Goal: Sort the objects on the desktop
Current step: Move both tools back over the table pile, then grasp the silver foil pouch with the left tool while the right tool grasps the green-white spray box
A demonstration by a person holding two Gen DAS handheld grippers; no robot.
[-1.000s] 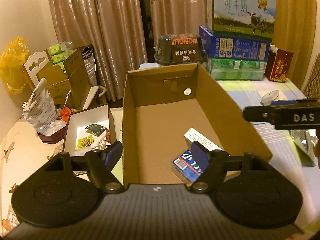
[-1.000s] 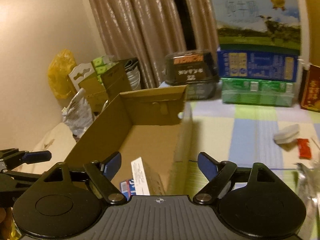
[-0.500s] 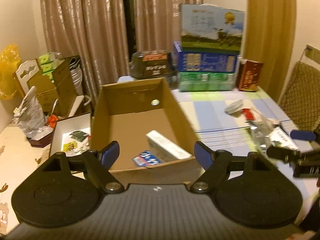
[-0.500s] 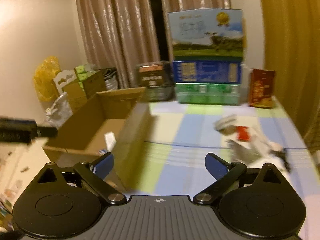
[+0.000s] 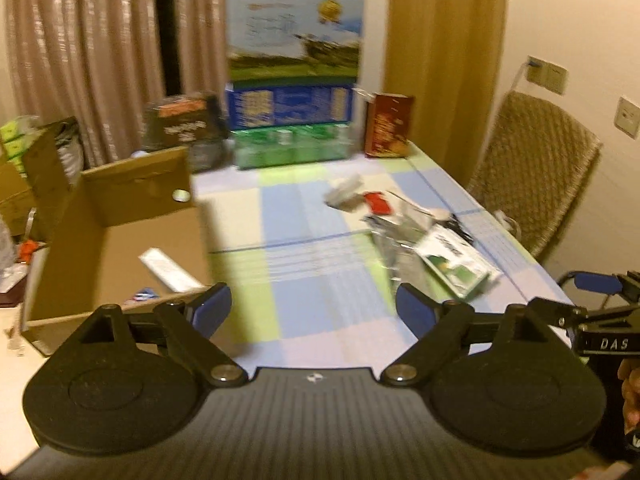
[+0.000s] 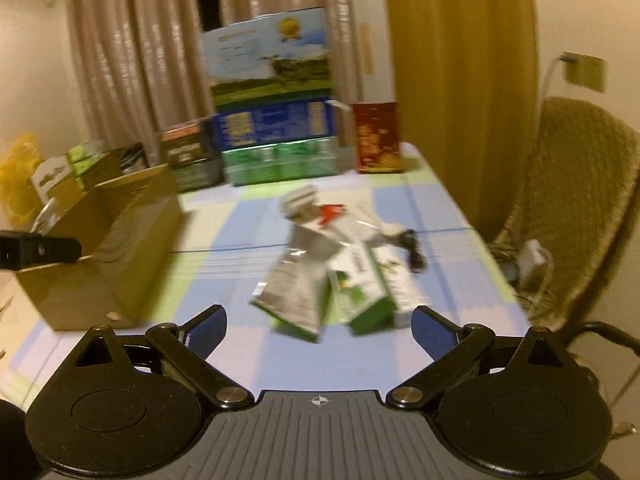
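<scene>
Cardboard box [image 6: 100,248] left of scattered packets [image 6: 340,276]; both grippers, left [image 5: 314,308] and right [image 6: 318,326], spread wide, empty

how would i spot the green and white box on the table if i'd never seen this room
Start at the stack of cartons at the table's far end, then come toward the camera to the loose pile mid-table. The green and white box lies flat at the pile's near edge, right of a silver pouch. It is the only boxy, green-printed item among the pile's wrappers.
</scene>
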